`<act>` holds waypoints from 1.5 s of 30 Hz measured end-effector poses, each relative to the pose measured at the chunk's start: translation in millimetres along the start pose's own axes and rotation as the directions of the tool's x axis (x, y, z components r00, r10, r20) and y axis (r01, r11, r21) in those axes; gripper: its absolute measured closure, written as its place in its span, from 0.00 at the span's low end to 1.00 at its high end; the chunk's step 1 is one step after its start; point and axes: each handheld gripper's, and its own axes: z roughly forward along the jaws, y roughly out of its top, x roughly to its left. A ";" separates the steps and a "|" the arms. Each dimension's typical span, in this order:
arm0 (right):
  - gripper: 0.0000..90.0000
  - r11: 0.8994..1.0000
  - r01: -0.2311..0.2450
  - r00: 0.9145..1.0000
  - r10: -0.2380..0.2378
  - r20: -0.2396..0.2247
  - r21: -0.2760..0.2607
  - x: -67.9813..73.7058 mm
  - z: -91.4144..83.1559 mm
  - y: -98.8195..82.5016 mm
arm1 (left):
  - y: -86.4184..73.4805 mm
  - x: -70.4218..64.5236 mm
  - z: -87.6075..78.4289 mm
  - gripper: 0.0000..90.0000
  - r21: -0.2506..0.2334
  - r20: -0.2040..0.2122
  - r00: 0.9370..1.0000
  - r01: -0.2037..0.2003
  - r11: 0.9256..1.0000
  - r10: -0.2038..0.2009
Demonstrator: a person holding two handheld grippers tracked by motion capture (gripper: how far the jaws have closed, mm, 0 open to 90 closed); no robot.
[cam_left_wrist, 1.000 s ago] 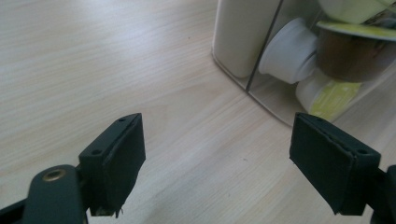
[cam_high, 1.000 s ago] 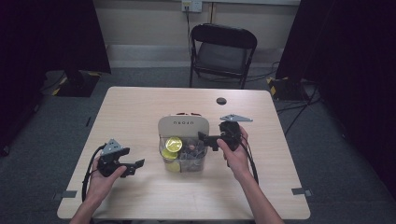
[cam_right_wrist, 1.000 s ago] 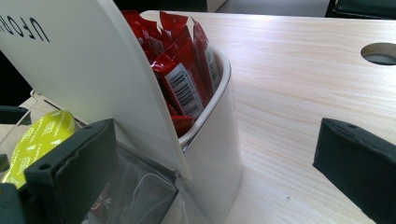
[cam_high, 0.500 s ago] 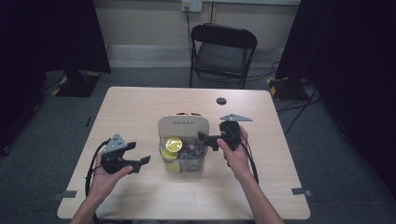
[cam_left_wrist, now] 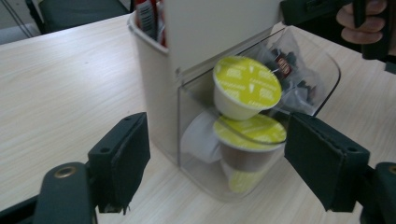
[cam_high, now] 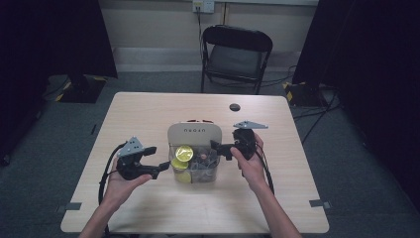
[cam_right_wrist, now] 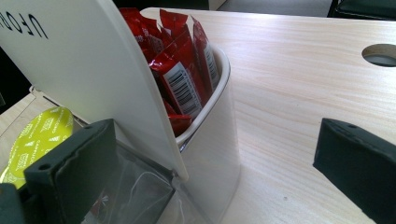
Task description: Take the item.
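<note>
Right gripper (cam_high: 216, 146), jaws apart w/ nothing held, braces the organizer (cam_high: 194, 133), prob. steadying it. Left gripper (cam_high: 159, 167), jaws just been closing but gripping nothing, lines up on yellow-lid pods (cam_left_wrist: 247, 86) for pickup.

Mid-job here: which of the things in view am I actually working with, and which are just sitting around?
In the job:
organizer
yellow-lidded capsules
left hand-held gripper, jaws open and just closing, nothing between them
right hand-held gripper, open beside the organizer

Lying about:
red sachets
tea bags
folding chair
table's cable hole

Left gripper (cam_high: 159, 167) closing empty beside organizer (cam_high: 194, 135), right gripper (cam_high: 216, 147) at its other side
</note>
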 end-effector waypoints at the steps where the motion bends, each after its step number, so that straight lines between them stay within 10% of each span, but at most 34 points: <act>1: 0.00 1.000 0.000 1.000 0.000 -0.001 0.001 -0.2 0.1 0.1 | 2.7 -2.2 2.1 0.27 -0.005 0.004 1.000 -0.008 1.000 0.008; 45: 0.00 1.000 -0.003 1.000 0.003 0.007 0.011 0.8 0.4 -0.6 | 15.2 -13.5 60.1 0.39 0.045 0.122 0.991 -0.069 0.997 0.063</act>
